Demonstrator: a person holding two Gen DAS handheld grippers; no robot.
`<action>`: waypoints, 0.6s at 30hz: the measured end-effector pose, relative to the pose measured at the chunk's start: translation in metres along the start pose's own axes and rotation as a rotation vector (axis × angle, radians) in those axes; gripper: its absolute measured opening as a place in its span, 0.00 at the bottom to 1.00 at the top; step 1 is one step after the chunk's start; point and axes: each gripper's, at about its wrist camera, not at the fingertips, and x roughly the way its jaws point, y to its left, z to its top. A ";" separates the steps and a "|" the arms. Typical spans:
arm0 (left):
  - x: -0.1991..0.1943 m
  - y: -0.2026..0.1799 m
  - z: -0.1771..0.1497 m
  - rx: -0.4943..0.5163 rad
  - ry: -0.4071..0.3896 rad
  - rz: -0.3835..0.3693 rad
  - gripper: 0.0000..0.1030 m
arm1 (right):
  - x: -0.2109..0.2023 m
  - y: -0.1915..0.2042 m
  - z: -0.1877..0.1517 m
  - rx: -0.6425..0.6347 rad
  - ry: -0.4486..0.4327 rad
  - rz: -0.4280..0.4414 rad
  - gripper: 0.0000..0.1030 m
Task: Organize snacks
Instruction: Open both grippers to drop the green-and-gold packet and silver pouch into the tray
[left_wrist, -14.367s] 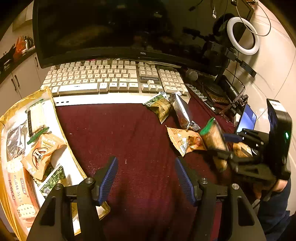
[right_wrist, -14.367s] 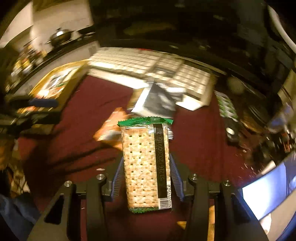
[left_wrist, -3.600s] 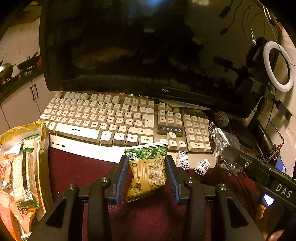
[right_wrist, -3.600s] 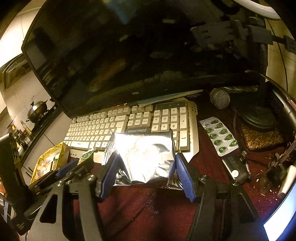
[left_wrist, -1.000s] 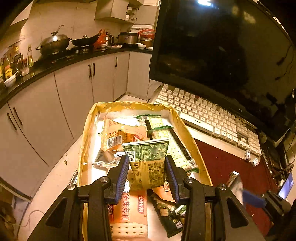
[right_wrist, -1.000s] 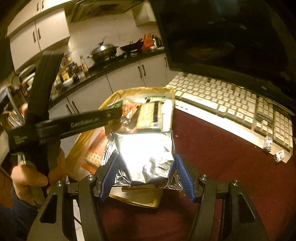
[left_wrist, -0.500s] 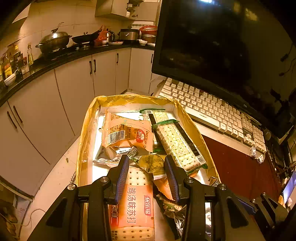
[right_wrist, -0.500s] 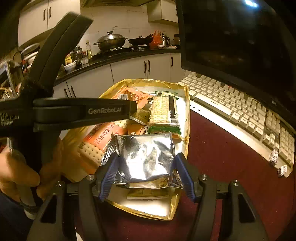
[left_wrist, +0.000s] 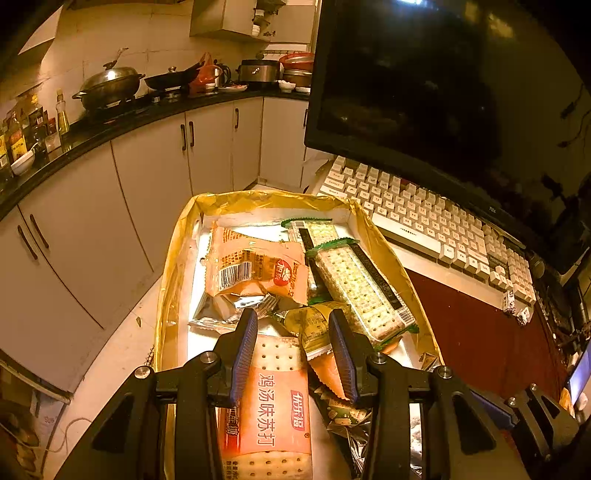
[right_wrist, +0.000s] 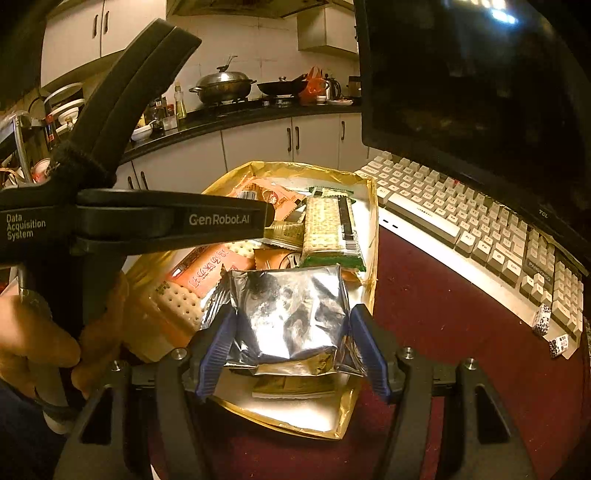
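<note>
Your right gripper (right_wrist: 291, 325) clamps a crinkled silver foil packet (right_wrist: 290, 314) by its two side edges, blue pads pressing in on it, and holds it over the near end of the gold-lined tray (right_wrist: 371, 236). The packet hangs above the tray floor, with a flat gold-toned sachet (right_wrist: 293, 387) lying just beneath it.

Your left gripper (left_wrist: 293, 332) hovers over the same tray (left_wrist: 173, 266) with its jaws at a narrow gap and nothing pinched between them; the olive-green snack pouch (left_wrist: 312, 325) lies loose in the tray between the finger lines, resting on other packets. Under the fingers sits an orange soda-cracker pack (left_wrist: 275, 402) with white Chinese lettering. Further in, an orange pouch with a barcode (left_wrist: 255, 267) rests on a silver wrapper, and two green-edged cracker sleeves (left_wrist: 358, 284) lie along the tray's right wall, one overlapping the other.

Beside the tray, a beige keyboard (left_wrist: 436, 225) stands in front of a dark monitor (left_wrist: 424, 96), and two small black-and-white wrapped sweets (right_wrist: 550, 332) lie at the keyboard's near corner on the maroon mat (right_wrist: 443, 332)
</note>
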 end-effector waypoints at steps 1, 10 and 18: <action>0.000 0.000 0.000 0.001 0.000 0.000 0.41 | 0.000 0.000 0.000 -0.002 -0.001 0.000 0.61; -0.004 0.003 0.000 -0.015 -0.001 -0.016 0.54 | -0.001 -0.001 0.000 0.001 -0.010 0.010 0.62; -0.008 0.004 0.002 -0.016 -0.003 -0.024 0.59 | -0.003 -0.001 0.002 0.008 -0.010 0.051 0.68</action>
